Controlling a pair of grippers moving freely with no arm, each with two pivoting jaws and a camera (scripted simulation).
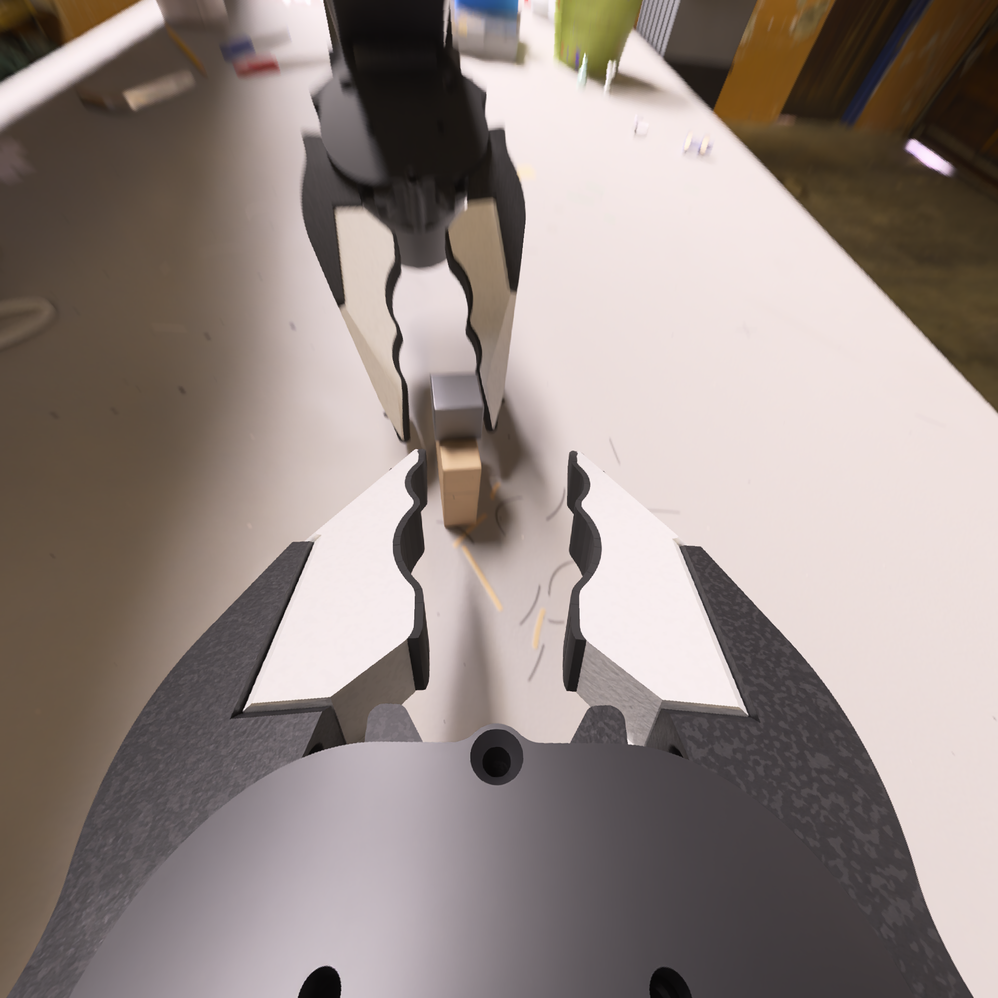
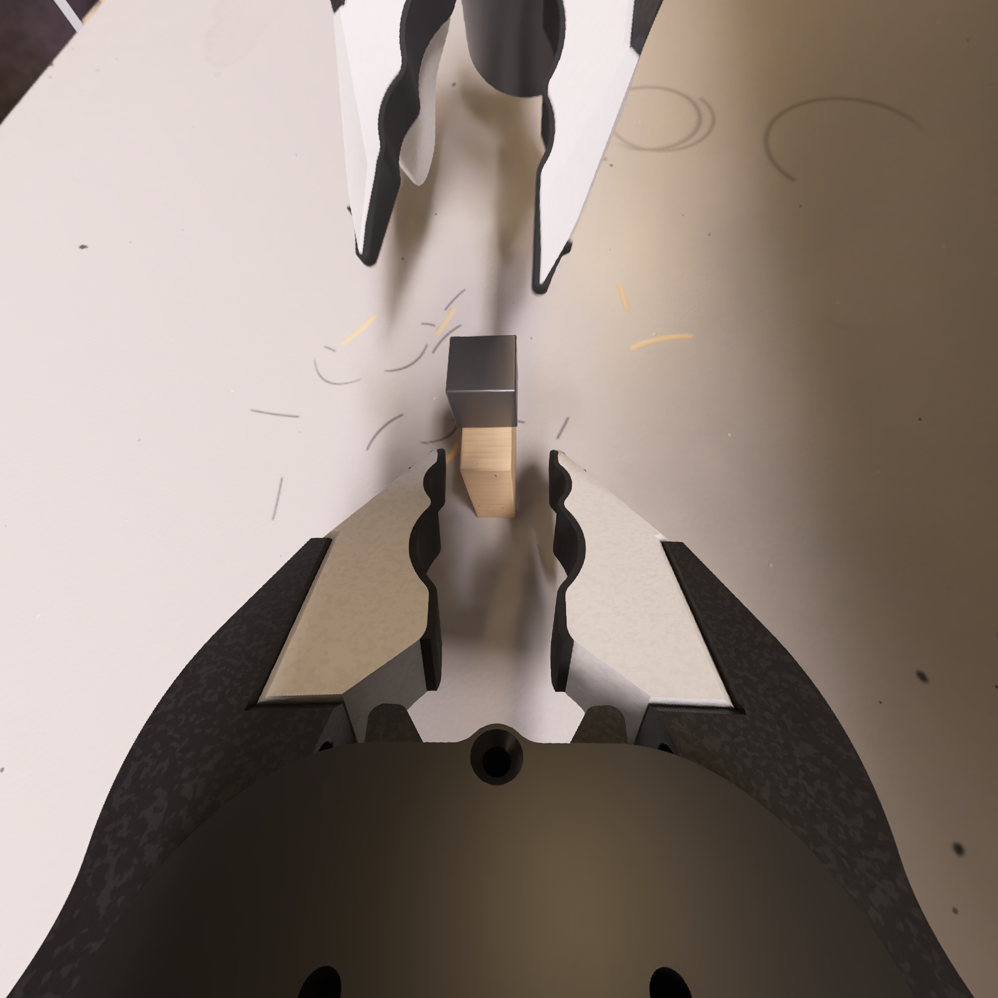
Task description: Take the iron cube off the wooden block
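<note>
A dark grey iron cube [image 1: 455, 405] sits on top of an upright light wooden block [image 1: 459, 489] on the white table [image 1: 702, 335]. My left gripper [image 1: 496, 456] is open and empty, with its tips just short of the block. My right gripper [image 1: 447, 430] faces it from the far side, open, with one finger on each side of the cube. In the right wrist view the cube [image 2: 480, 378] tops the block [image 2: 486, 475], my right gripper [image 2: 497, 453] flanks the block, and the left gripper [image 2: 454, 272] hangs open beyond the stack.
Wood slivers [image 1: 483, 580] and curved scratch marks lie around the stack. A green container [image 1: 594, 32], a blue box [image 1: 486, 27], cards [image 1: 251, 56] and a flat block [image 1: 146, 92] stand at the far end. The table edge [image 1: 842, 302] runs along the right.
</note>
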